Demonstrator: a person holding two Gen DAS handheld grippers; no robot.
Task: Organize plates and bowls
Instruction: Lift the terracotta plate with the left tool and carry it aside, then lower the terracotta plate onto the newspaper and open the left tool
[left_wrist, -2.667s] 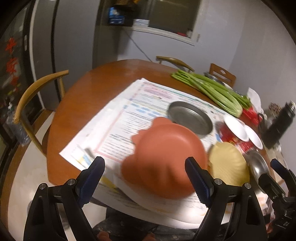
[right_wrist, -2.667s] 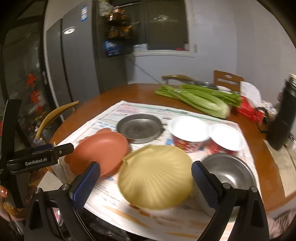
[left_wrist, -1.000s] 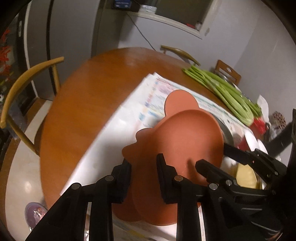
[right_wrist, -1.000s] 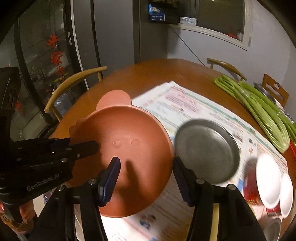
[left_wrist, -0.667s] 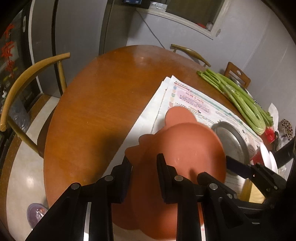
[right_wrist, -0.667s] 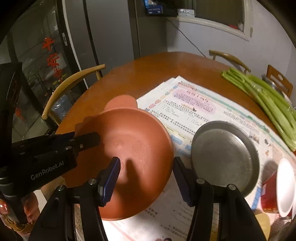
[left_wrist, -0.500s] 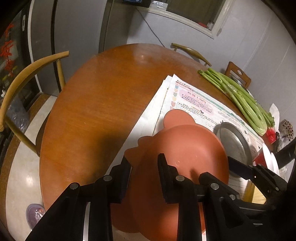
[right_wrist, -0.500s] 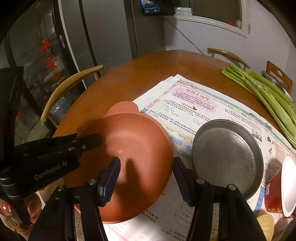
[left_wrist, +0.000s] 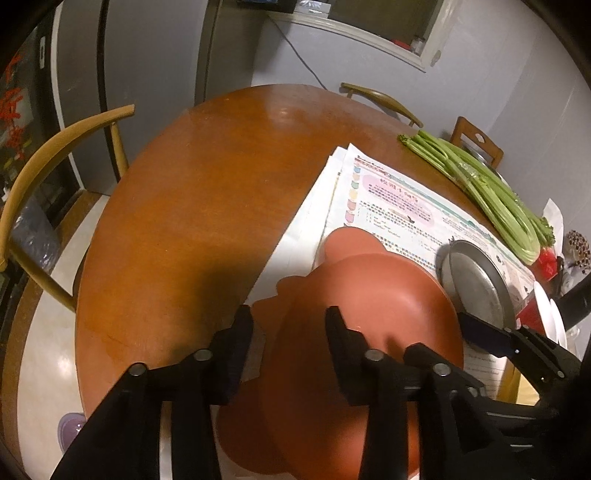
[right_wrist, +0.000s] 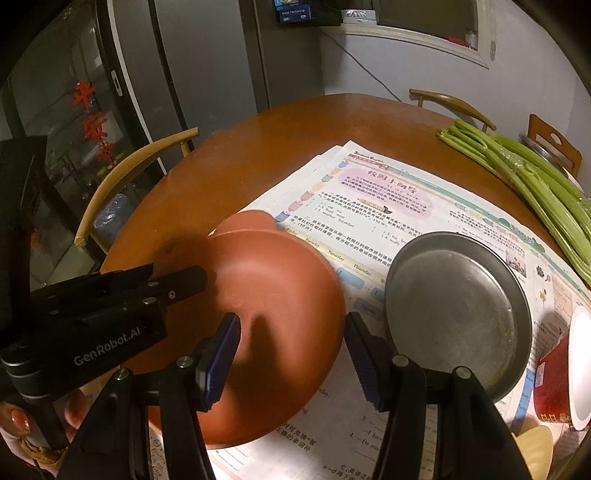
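My left gripper (left_wrist: 288, 319) is opening, its fingers astride the left rim of the brown plate (right_wrist: 266, 295) without pressing it. My right gripper (right_wrist: 291, 328) clamps the plate's right rim. The plate lies on the newspaper (right_wrist: 406, 206) at the near left, just beside the metal pan (right_wrist: 454, 302).

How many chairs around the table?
3 chairs: one at the left edge of the table, one at the far side, one far right behind the celery. Others may be out of frame.
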